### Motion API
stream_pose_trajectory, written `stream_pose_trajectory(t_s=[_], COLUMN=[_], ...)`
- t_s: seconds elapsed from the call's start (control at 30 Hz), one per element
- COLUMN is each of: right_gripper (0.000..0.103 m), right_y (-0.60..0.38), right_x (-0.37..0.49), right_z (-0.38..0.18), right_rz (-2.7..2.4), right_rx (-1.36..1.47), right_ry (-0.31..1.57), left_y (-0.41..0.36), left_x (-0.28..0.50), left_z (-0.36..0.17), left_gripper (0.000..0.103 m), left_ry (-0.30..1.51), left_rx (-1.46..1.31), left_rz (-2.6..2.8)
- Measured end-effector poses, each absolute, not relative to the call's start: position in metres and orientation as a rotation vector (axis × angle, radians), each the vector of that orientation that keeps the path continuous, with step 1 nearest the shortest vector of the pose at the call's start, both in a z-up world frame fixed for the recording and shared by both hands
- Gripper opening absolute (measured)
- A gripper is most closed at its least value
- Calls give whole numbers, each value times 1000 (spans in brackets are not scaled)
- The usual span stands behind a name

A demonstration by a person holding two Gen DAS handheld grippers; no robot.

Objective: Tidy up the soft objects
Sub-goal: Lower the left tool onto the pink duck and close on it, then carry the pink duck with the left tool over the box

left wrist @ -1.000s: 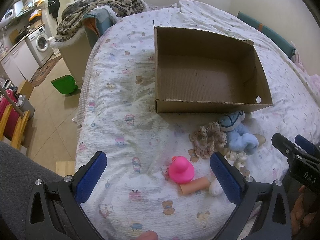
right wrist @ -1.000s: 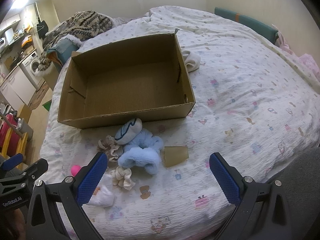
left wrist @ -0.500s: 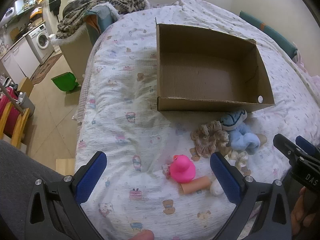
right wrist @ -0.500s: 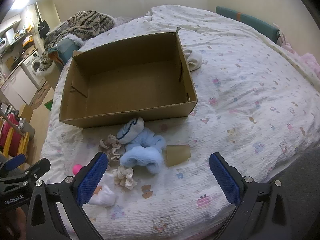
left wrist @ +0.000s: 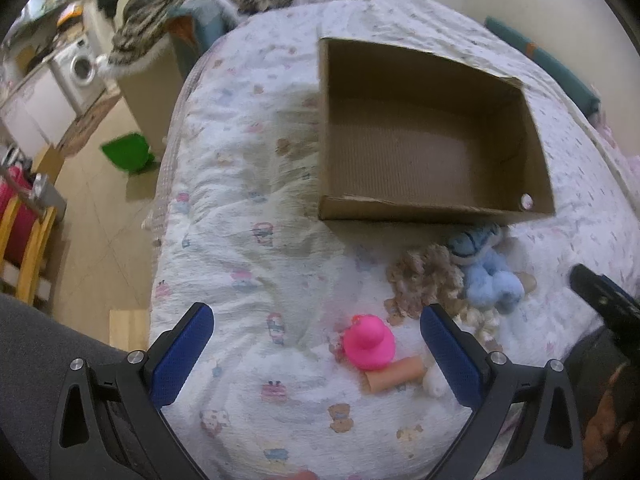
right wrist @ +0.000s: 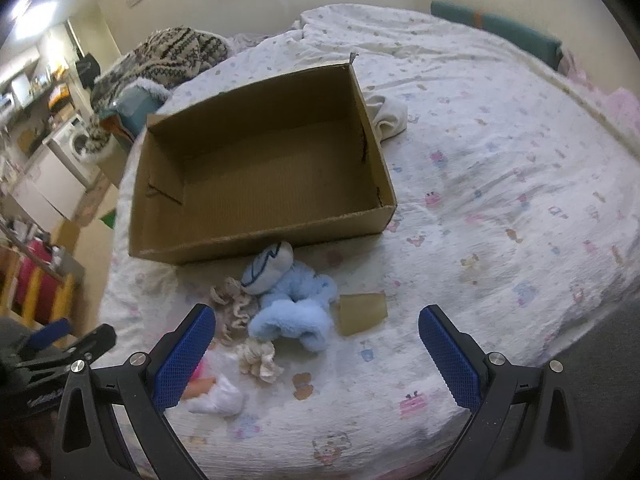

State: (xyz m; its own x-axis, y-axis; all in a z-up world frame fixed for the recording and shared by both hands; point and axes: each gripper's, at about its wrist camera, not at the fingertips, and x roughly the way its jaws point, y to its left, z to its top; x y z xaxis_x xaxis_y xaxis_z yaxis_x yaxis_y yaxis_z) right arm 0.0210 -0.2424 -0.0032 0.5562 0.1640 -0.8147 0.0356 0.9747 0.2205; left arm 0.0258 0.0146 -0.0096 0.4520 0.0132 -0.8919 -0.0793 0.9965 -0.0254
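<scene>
My left gripper (left wrist: 316, 344) hangs wide open over the bed (left wrist: 240, 208), holding nothing; the pink duck (left wrist: 370, 342) lies between its fingers. Beyond sits the cardboard box (right wrist: 256, 240), the blue plush toy (right wrist: 294, 306) just before it. My right gripper (right wrist: 316, 346) gapes wide too, empty.

Black frames, blue textured jaws, silver screws

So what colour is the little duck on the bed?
Bright pink. The rubber duck shows best in the left wrist view, just ahead of the open jaws.
</scene>
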Motion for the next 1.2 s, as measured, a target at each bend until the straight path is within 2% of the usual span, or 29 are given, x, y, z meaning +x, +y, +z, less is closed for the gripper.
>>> stream_pose_trajectory(t_s=[0.13,0.37,0.47,0.57,0.63,0.7,0.73,0.8,0.83,0.9,1.2], right_gripper=[103,103,103,83,82,73,71,69,67,51,20], right_y=[-261,-286,-298,-303,-304,-303,-301,-295,-292,-284,-267], right_x=[40,63,66,73,79,86,89,94,95,98,98], right_z=[-6,-36,-49,-64,-76,-86,-91,-99,-102,-108,-108], right_rz=[102,44,32,38,19,3,1,-2,1,21,29], right_rx=[312,409,494,547,547,538,527,499,490,466,353], right_ry=[1029,1165,1217,1287,1327,1358,1372,1397,1407,1429,1416], left_y=[32,12,0,-7,-9,-9,-9,-8,-8,-9,-8], left_x=[45,57,57,56,56,55,54,53,53,51,47], left_z=[-24,-67,-80,-90,-95,-97,-98,-100,-102,-102,-82], left_gripper=[102,85,74,65,57,47,36,27,26,26,25], left_ry=[1193,1363,1399,1420,1426,1433,1433,1440,1431,1412,1367], left_rx=[-154,-168,-160,-149,-139,-143,-152,-179,-176,-162,-147], left_rz=[67,-3,-34,-46,-51,-55,-63,-87,-84,-76,-73])
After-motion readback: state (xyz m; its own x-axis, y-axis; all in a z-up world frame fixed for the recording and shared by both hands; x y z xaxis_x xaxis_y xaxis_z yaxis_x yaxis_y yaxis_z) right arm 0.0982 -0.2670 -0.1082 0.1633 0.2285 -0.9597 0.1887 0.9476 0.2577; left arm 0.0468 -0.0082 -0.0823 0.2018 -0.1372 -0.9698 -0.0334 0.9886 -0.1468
